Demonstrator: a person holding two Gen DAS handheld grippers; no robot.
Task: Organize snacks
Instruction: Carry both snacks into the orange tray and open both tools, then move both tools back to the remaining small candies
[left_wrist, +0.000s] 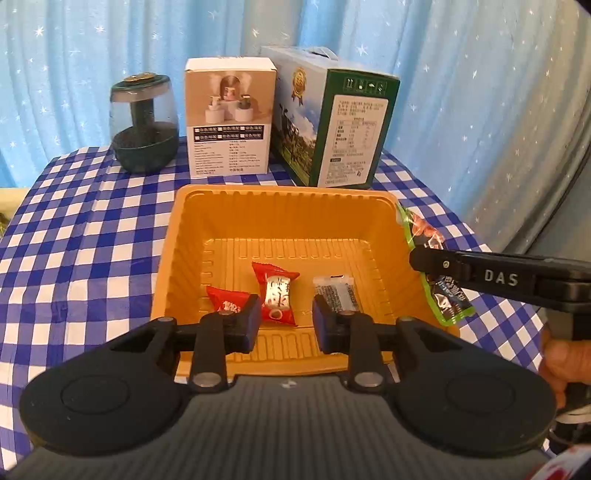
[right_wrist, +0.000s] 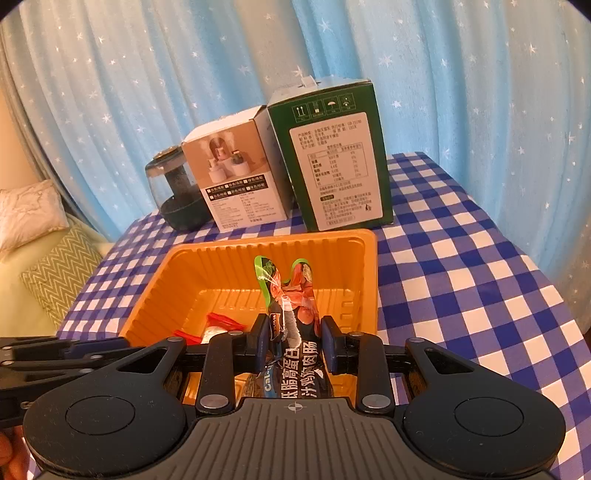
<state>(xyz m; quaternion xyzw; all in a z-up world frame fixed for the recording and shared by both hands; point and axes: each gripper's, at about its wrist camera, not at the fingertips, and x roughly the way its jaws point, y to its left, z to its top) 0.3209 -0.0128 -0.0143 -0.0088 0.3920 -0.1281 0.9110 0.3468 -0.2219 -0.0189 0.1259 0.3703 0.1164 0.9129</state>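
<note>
1. Over the near rim of the orange tray (left_wrist: 280, 206) on the checked table (left_wrist: 92, 229), my left gripper (left_wrist: 284, 321) hangs with its jaws apart and nothing between the pads.
2. Just beyond its fingertips, three wrapped candies lie on the tray floor: a red candy (left_wrist: 225, 301) by the left pad, a red-and-white candy (left_wrist: 277, 293) in the gap, and a clear-wrapped candy (left_wrist: 336, 291) by the right pad.
3. My right gripper (right_wrist: 293, 341) is clamped on a green-edged sausage packet (right_wrist: 291, 295), held upright above the tray's right side.
4. Behind the tray stand a humidifier (left_wrist: 144, 125), a white box (left_wrist: 229, 118) and a green box (left_wrist: 343, 122).
</note>
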